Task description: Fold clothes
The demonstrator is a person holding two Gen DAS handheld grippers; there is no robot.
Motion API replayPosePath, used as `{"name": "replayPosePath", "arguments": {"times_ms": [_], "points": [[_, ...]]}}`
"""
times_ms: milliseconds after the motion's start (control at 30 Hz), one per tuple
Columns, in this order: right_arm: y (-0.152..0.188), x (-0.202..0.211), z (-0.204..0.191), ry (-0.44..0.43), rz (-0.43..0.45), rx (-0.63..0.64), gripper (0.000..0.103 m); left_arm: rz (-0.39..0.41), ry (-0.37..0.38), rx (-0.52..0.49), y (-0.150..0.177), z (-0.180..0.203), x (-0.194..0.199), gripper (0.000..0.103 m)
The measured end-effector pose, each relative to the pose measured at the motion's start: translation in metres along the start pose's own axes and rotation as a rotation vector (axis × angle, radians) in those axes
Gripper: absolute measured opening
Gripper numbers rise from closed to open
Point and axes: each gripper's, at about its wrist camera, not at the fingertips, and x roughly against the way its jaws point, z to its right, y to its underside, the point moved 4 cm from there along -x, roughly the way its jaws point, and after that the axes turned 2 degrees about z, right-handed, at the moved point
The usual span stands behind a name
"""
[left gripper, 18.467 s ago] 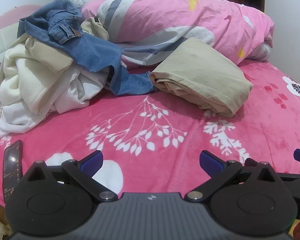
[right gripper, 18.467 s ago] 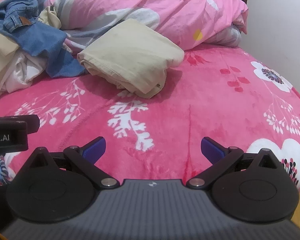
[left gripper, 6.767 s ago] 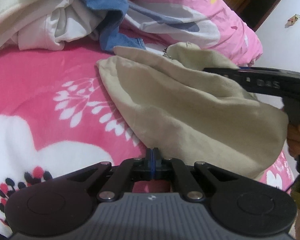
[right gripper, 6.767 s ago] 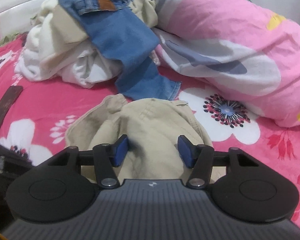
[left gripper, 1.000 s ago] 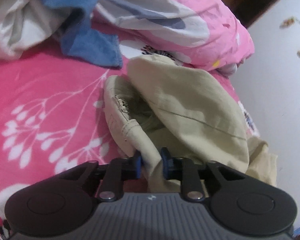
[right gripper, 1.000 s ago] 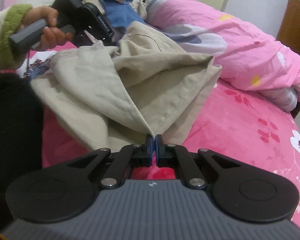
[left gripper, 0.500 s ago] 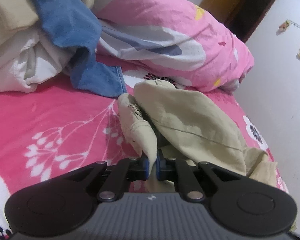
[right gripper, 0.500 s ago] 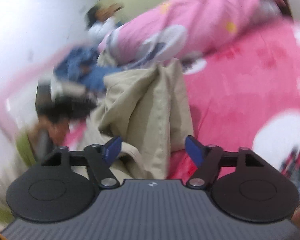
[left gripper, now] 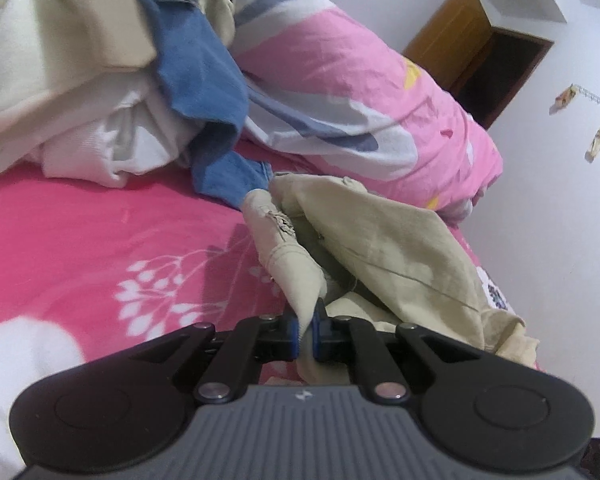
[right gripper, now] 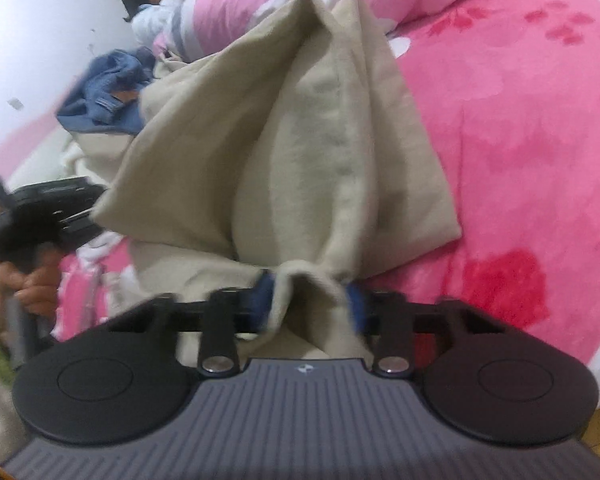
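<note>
Left wrist view: left gripper pinched tight on a hem of the beige trousers, bunched on the pink floral blanket beside the denim jeans. Right wrist view: right gripper, jaws just narrowed, clamping a thick fold of the same trousers. Step in hand, seemingly: regripping to spread them. Next: pull both ends apart, lay flat.

Home bedroom: bed, pink quilt, clothes pile.
</note>
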Motion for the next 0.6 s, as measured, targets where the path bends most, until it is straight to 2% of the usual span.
{"name": "replayPosePath", "arguments": {"times_ms": [33,133,333,600], "points": [[-0.001,0.003,0.002,-0.002,0.006,-0.014,0.017,0.006,0.001,0.009,0.001,-0.003,0.004,0.007],[-0.007,0.014,0.002,0.033,0.042,0.015,0.013,0.018,0.012,0.019,0.004,-0.007,0.015,0.007],[-0.037,0.029,-0.005,0.145,0.121,0.151,0.012,0.039,0.054,-0.074,0.014,0.009,0.033,0.007],[-0.090,0.055,0.029,0.329,0.206,0.293,0.012,0.014,0.102,-0.105,0.029,0.033,0.036,0.007]]}}
